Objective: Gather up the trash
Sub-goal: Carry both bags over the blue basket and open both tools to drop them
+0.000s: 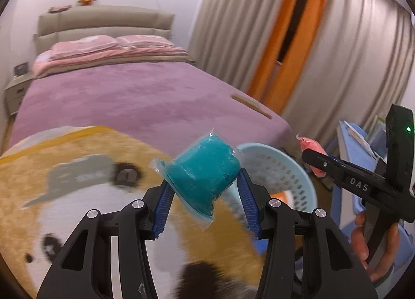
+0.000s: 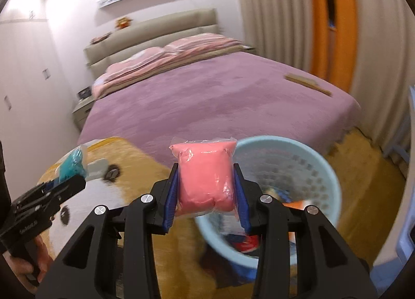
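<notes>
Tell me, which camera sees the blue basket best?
The right wrist view. There the light blue basket shows its whole round rim, holed wall, and some things inside, behind the pink packet. In the left wrist view the basket is half hidden behind the teal packet and gripper fingers.

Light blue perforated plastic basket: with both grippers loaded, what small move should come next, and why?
Probably carry the right gripper a little further over the light blue perforated plastic basket before opening: its pink plastic-wrapped packet sits at the near rim. The left gripper holds a teal plastic-wrapped block, farther off.
</notes>
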The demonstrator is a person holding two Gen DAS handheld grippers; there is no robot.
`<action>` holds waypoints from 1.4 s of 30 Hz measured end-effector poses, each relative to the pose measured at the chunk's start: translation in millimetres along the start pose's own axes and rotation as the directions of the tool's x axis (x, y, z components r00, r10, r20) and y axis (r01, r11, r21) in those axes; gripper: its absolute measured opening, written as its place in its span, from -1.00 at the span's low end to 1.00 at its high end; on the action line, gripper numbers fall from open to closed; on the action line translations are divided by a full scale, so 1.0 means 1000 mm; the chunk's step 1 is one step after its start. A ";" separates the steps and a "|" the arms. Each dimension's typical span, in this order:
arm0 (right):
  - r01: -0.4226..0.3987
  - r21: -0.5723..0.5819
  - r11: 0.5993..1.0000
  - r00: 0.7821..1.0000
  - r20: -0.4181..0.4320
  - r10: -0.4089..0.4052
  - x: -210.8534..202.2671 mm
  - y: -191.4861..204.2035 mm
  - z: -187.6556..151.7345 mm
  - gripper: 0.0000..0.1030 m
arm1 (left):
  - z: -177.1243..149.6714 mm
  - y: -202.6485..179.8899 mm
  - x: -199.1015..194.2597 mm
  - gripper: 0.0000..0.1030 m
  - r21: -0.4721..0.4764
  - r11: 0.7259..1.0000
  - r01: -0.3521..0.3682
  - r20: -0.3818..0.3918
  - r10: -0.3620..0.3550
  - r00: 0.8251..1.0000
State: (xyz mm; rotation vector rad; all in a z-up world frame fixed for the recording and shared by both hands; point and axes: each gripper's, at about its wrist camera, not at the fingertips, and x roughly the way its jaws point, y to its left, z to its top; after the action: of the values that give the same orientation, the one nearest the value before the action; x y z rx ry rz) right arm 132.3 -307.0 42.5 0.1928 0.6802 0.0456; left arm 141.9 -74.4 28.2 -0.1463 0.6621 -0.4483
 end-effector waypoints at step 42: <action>0.057 0.111 0.992 0.998 -0.044 -0.052 -0.014 -0.032 -0.034 0.39 | -0.023 -0.058 0.011 0.66 0.067 0.998 0.017 0.011 -0.018 1.000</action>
State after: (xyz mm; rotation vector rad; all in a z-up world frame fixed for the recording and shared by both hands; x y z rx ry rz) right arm 99.7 -334.9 19.4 0.2815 0.7290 -0.0413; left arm 114.7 -131.0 20.2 -0.0918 0.6343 -0.4854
